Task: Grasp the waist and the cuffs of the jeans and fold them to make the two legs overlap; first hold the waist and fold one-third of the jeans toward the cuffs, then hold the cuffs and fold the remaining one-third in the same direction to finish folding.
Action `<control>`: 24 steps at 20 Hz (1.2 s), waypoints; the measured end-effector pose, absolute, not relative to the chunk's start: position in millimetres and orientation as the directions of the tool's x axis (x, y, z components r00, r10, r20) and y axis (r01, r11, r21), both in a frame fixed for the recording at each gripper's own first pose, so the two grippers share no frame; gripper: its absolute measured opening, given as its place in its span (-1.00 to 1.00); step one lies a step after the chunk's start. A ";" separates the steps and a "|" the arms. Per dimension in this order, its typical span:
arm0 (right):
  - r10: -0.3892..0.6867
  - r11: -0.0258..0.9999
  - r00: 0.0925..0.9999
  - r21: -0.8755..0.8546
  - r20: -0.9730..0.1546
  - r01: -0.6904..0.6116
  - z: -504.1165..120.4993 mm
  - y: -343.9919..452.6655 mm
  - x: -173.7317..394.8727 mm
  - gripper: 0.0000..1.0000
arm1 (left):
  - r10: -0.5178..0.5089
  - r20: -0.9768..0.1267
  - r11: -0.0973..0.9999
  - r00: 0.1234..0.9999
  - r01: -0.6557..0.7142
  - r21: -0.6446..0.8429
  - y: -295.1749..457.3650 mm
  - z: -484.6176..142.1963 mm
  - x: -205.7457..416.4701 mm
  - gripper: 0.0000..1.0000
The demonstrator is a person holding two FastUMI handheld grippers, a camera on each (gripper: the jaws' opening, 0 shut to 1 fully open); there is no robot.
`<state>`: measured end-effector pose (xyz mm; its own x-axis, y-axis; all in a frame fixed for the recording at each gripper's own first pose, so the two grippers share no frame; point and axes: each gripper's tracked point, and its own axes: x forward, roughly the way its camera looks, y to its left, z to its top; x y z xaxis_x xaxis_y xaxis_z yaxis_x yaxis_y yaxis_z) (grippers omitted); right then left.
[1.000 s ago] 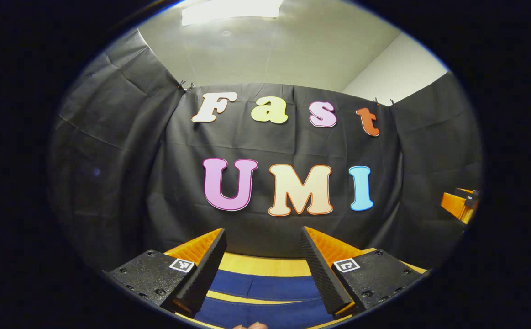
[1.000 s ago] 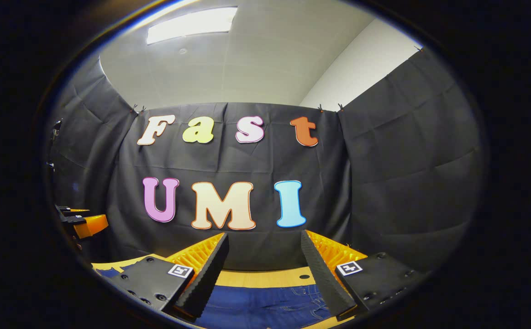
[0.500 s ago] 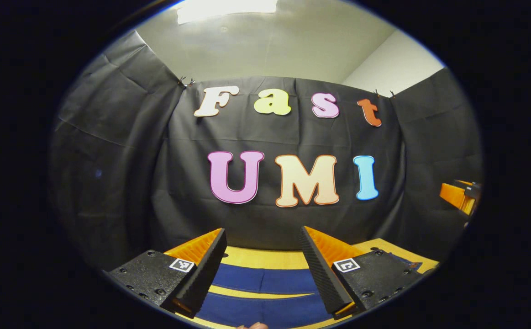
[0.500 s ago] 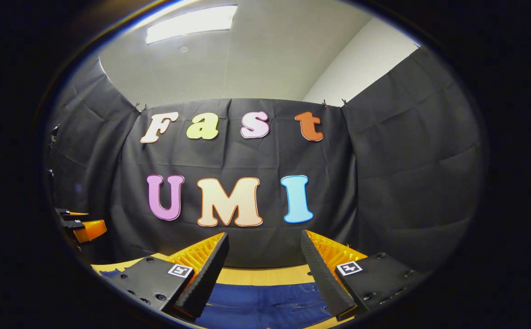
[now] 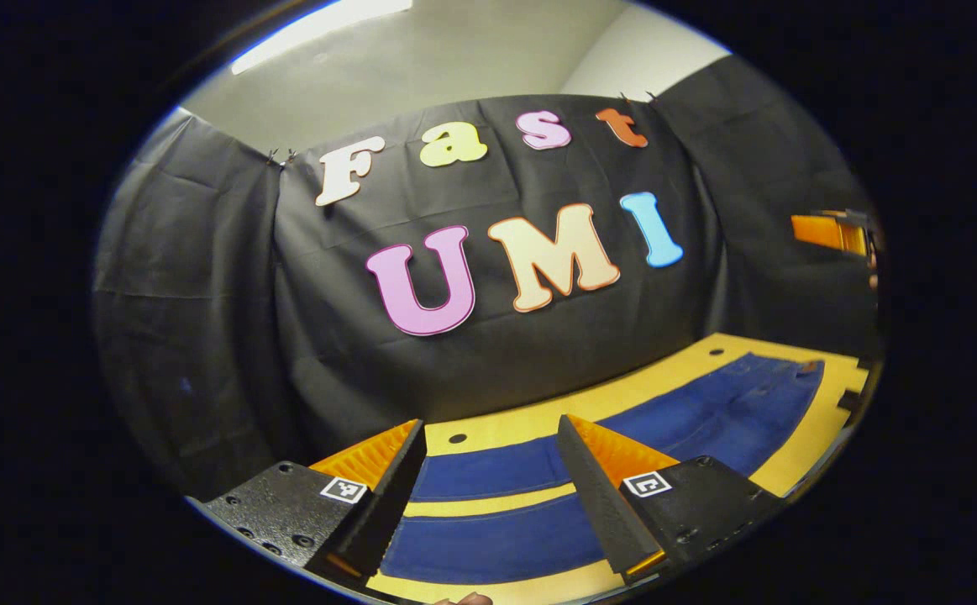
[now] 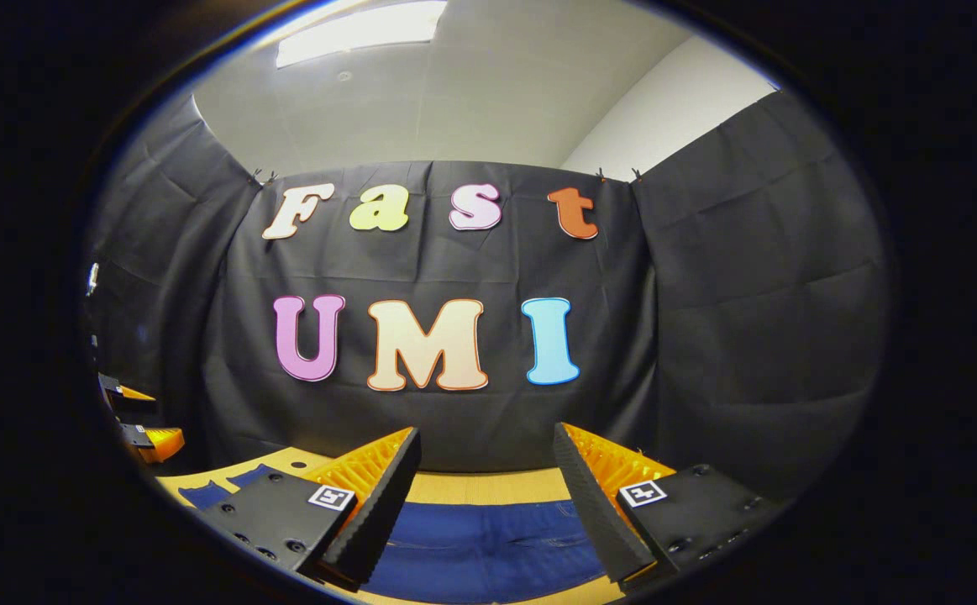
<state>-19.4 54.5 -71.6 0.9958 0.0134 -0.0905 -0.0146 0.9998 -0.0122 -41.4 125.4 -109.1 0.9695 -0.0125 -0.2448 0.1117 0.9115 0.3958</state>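
The jeans (image 5: pixel 622 437) are spread flat on the yellow table (image 5: pixel 505 433), both legs laid side by side with a strip of table seen between them. The left gripper (image 5: pixel 492 496) is held above the legs, its fingers set wide with nothing between them. The right gripper (image 6: pixel 488 504) is likewise spread wide and empty over the denim

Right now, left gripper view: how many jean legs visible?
2. The far leg runs along the table toward the waist on the right; the near leg lies between the open left gripper fingers. Cuffs hidden.
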 end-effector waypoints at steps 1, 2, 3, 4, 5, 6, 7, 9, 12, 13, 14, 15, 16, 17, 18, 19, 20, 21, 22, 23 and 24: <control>0.016 1.000 0.994 -0.008 -0.104 -0.017 -76.3 58.0 -20.7 0.96 | -0.005 -0.266 0.893 0.964 0.124 0.433 135.3 -118.5 -45.3 0.89; 0.018 1.000 0.993 -0.005 -0.117 -0.019 -81.1 60.8 -22.7 0.96 | 0.004 -0.287 0.871 0.958 0.138 0.472 144.3 -126.2 -48.8 0.89; 0.017 1.000 0.992 -0.007 -0.124 -0.018 -82.7 61.4 -23.6 0.96 | 0.008 -0.307 0.843 0.952 0.158 0.514 152.1 -134.8 -52.8 0.88; 0.016 1.000 0.992 -0.010 -0.125 -0.017 -82.9 61.8 -24.2 0.96 | 0.012 -0.332 0.814 0.943 0.183 0.551 158.7 -143.7 -56.5 0.89; 0.016 1.000 0.992 -0.013 -0.126 -0.017 -83.2 62.5 -24.3 0.96 | 0.012 -0.357 0.784 0.934 0.213 0.583 164.8 -153.7 -58.9 0.89; 0.018 1.000 0.992 -0.016 -0.129 -0.020 -85.0 63.2 -24.4 0.96 | 0.013 -0.381 0.756 0.925 0.240 0.609 170.9 -163.5 -62.3 0.88; 0.017 1.000 0.991 -0.020 -0.132 -0.020 -86.5 63.3 -23.1 0.96 | 0.014 -0.409 0.729 0.913 0.271 0.629 176.8 -176.1 -67.5 0.89; 0.017 0.999 0.990 -0.026 -0.137 -0.021 -88.5 62.3 -25.2 0.96 | 0.017 -0.471 0.685 0.882 0.333 0.649 186.2 -199.7 -74.5 0.89; 0.011 0.999 0.988 -0.029 -0.154 -0.016 -96.7 58.2 -25.9 0.96 | 0.026 -0.573 0.603 0.819 0.444 0.662 198.6 -237.2 -86.2 0.89; 0.009 1.000 0.987 -0.027 -0.160 -0.013 -98.8 56.8 -27.1 0.96 | 0.032 -0.596 0.564 0.802 0.478 0.674 203.5 -246.9 -91.6 0.89; 0.005 1.000 0.986 -0.026 -0.165 -0.009 -101.4 54.2 -27.9 0.99 | 0.038 -0.619 0.523 0.784 0.512 0.681 208.1 -256.4 -94.2 0.89; -0.003 1.000 0.986 -0.028 -0.169 -0.002 -103.2 50.9 -28.6 0.96 | 0.044 -0.644 0.498 0.764 0.542 0.677 214.2 -267.6 -97.0 0.89; -0.010 1.000 0.985 -0.031 -0.175 0.005 -106.5 47.6 -29.5 0.96 | 0.046 -0.668 0.471 0.743 0.574 0.670 219.0 -277.3 -101.2 0.89; -0.017 0.999 0.983 -0.033 -0.182 0.011 -109.9 44.5 -30.8 0.94 | 0.045 -0.686 0.438 0.726 0.603 0.667 222.1 -286.9 -104.7 0.91; -0.025 0.999 0.982 -0.036 -0.188 0.019 -112.3 41.2 -32.6 0.96 | 0.050 -0.706 0.407 0.707 0.631 0.660 225.1 -296.0 -108.5 0.89; -0.034 0.999 0.980 -0.040 -0.196 0.027 -114.8 37.3 -34.3 0.96 | 0.058 -0.724 0.381 0.687 0.655 0.652 230.3 -305.4 -113.3 0.90; -0.044 0.998 0.979 -0.042 -0.201 0.036 -117.5 34.4 -36.4 0.94 | 0.065 -0.746 0.361 0.663 0.681 0.637 234.3 -314.5 -116.7 1.00; -0.054 0.998 0.977 -0.044 -0.207 0.046 -119.3 30.9 -37.3 0.94 | 0.074 -0.763 0.345 0.642 0.702 0.623 238.4 -322.5 -121.1 0.90; -0.064 0.997 0.975 -0.046 -0.212 0.055 -121.7 27.9 -38.8 0.99 | 0.082 -0.778 0.329 0.623 0.720 0.611 240.8 -329.0 -124.8 0.90; -0.074 0.997 0.973 -0.049 -0.217 0.065 -123.6 25.3 -39.9 0.96 | 0.087 -0.790 0.315 0.607 0.735 0.600 242.9 -336.7 -125.4 0.90; -0.085 0.996 0.972 -0.052 -0.221 0.075 -124.8 21.9 -42.5 0.96 | 0.095 -0.799 0.301 0.594 0.748 0.592 246.0 -341.2 -125.8 0.90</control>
<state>-42.5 21.9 -124.8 0.9717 -0.0846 -0.2207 0.0749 0.9958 -0.0517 -125.8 246.0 -341.2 0.5940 0.0946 -0.7989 0.7477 0.3014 0.5916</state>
